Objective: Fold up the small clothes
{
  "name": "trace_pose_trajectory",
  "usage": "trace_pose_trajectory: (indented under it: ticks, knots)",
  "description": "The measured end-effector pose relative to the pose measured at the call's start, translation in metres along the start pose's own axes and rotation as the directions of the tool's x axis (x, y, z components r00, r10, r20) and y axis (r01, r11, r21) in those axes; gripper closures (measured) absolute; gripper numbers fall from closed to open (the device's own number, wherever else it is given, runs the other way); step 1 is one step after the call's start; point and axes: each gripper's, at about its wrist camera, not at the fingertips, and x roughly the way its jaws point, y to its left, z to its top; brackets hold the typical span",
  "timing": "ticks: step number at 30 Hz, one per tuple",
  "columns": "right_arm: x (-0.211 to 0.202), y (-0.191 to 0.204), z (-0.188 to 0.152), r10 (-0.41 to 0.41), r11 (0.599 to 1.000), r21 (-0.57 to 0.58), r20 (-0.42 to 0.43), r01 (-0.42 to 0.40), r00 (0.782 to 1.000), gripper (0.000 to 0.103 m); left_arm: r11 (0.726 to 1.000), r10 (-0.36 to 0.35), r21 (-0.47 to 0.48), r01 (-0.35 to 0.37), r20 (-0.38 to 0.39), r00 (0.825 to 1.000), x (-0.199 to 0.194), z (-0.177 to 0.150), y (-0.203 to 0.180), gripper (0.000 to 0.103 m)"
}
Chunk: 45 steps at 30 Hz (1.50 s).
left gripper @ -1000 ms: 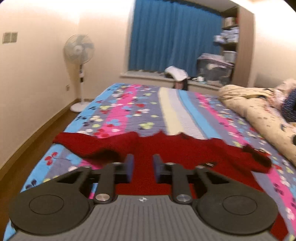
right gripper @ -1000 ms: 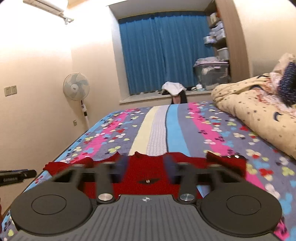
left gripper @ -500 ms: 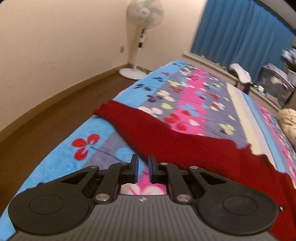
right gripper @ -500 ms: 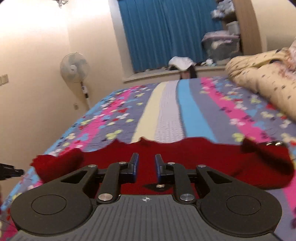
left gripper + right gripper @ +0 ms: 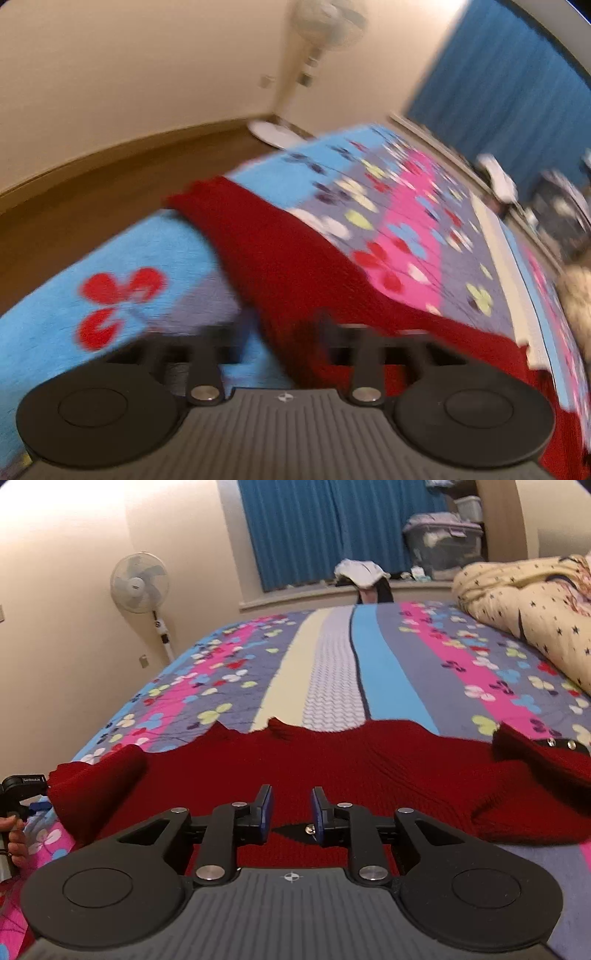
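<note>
A red sweater [image 5: 332,768] lies spread across the bed [image 5: 332,657], a quilt [image 5: 535,602] heaped beyond. The right gripper [image 5: 289,806] hovers over it, jaws slightly apart, empty. The left gripper [image 5: 280,332] (badly blurred) sits at the sleeve, jaw state unclear; a fan [image 5: 140,583] stands by the wall

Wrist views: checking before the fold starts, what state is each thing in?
red sweater: spread out on bed, unfolded
right gripper: jaws slightly apart, empty
left gripper: blurred, jaws apparently apart
curtain: drawn shut
fan: blades look still

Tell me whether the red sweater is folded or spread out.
Mostly spread: the red sweater lies flat across the bedspread, only its sleeve ends turned in.
</note>
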Motion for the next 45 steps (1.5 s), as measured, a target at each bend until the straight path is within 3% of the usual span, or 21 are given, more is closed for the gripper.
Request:
trace_pose_trajectory:
  ticks: [3,5,7,10,12,14,16,18,19,22,25,27,30,35,36,37,38,40,42,44,45]
  knots:
    - [0.005,-0.007,-0.001,-0.037,0.999,0.021,-0.027,0.037,0.999,0.079,0.999,0.006,0.046,-0.009,0.07,0.998,-0.019,0.006,-0.024,0.092]
    - [0.006,-0.014,0.0,-0.062,0.997,0.04,-0.038,0.064,0.997,0.079,0.992,-0.093,0.095,0.079,0.151,0.984,-0.05,0.011,-0.056,0.093]
    - [0.008,-0.02,0.001,-0.099,0.993,0.057,-0.047,0.102,0.994,0.079,0.959,-0.243,0.2,0.201,0.213,0.946,-0.09,0.006,-0.1,0.093]
    - [0.01,-0.031,0.002,-0.144,0.985,0.09,-0.055,0.149,0.988,0.079,0.838,-0.493,0.364,0.407,0.184,0.85,-0.14,-0.028,-0.169,0.093]
    - [0.011,-0.038,0.003,-0.166,0.979,0.112,-0.06,0.172,0.984,0.079,0.728,-0.6,0.454,0.513,0.061,0.797,-0.154,-0.064,-0.215,0.091]
    - [0.01,-0.046,0.004,-0.185,0.972,0.136,-0.057,0.191,0.981,0.079,0.634,-0.628,0.511,0.58,-0.097,0.772,-0.156,-0.099,-0.253,0.087]
    - [0.009,-0.054,0.005,-0.198,0.965,0.165,-0.052,0.204,0.979,0.079,0.607,-0.61,0.534,0.589,-0.162,0.776,-0.158,-0.116,-0.263,0.075]
    - [0.008,-0.063,0.006,-0.206,0.957,0.196,-0.055,0.213,0.977,0.077,0.615,-0.61,0.506,0.606,-0.182,0.771,-0.165,-0.115,-0.247,0.06]
    - [0.009,-0.067,0.006,-0.204,0.953,0.218,-0.06,0.212,0.977,0.074,0.632,-0.586,0.499,0.593,-0.193,0.787,-0.17,-0.11,-0.233,0.06]
    - [0.013,-0.075,0.008,-0.176,0.949,0.253,-0.078,0.19,0.981,0.065,0.726,-0.467,0.502,0.469,-0.139,0.873,-0.18,-0.095,-0.195,0.06]
    - [0.023,-0.08,0.007,-0.131,0.947,0.28,-0.102,0.155,0.986,0.058,0.84,-0.329,0.433,0.327,-0.072,0.941,-0.176,-0.078,-0.156,0.06]
    - [0.031,-0.083,0.004,-0.101,0.942,0.307,-0.121,0.134,0.988,0.055,0.898,-0.277,0.338,0.283,-0.065,0.959,-0.159,-0.073,-0.128,0.06]
    - [0.051,-0.092,-0.003,-0.033,0.924,0.368,-0.183,0.1,0.983,0.051,0.95,-0.155,0.254,0.182,-0.122,0.98,-0.122,-0.059,-0.104,0.06]
    - [0.074,-0.098,-0.009,-0.035,0.896,0.428,-0.198,0.119,0.98,0.056,0.961,-0.119,0.232,0.152,-0.147,0.982,-0.086,-0.054,-0.103,0.06]
    - [0.076,-0.098,-0.009,-0.039,0.898,0.424,-0.188,0.117,0.981,0.062,0.958,-0.117,0.243,0.153,-0.154,0.981,-0.081,-0.056,-0.104,0.06]
    - [0.08,-0.098,-0.006,-0.043,0.903,0.413,-0.175,0.113,0.984,0.089,0.954,-0.109,0.261,0.148,-0.157,0.981,-0.076,-0.059,-0.108,0.06]
    - [0.081,-0.1,-0.003,-0.041,0.908,0.406,-0.162,0.105,0.986,0.093,0.95,-0.102,0.277,0.142,-0.156,0.983,-0.077,-0.062,-0.112,0.06]
    - [0.073,-0.101,0.007,-0.028,0.906,0.419,-0.085,0.061,0.996,0.094,0.942,-0.114,0.298,0.155,-0.149,0.982,-0.082,-0.066,-0.116,0.06]
    - [0.05,-0.093,0.02,-0.003,0.928,0.371,0.069,-0.023,0.998,0.094,0.932,-0.14,0.316,0.18,-0.145,0.979,-0.084,-0.069,-0.122,0.06]
    - [0.051,-0.09,0.022,-0.051,0.942,0.333,0.047,0.032,0.998,0.094,0.924,-0.162,0.32,0.209,-0.168,0.972,-0.082,-0.074,-0.127,0.06]
    - [0.065,-0.097,0.015,-0.086,0.935,0.341,-0.05,0.098,0.995,0.093,0.921,-0.157,0.326,0.213,-0.19,0.969,-0.078,-0.078,-0.13,0.06]
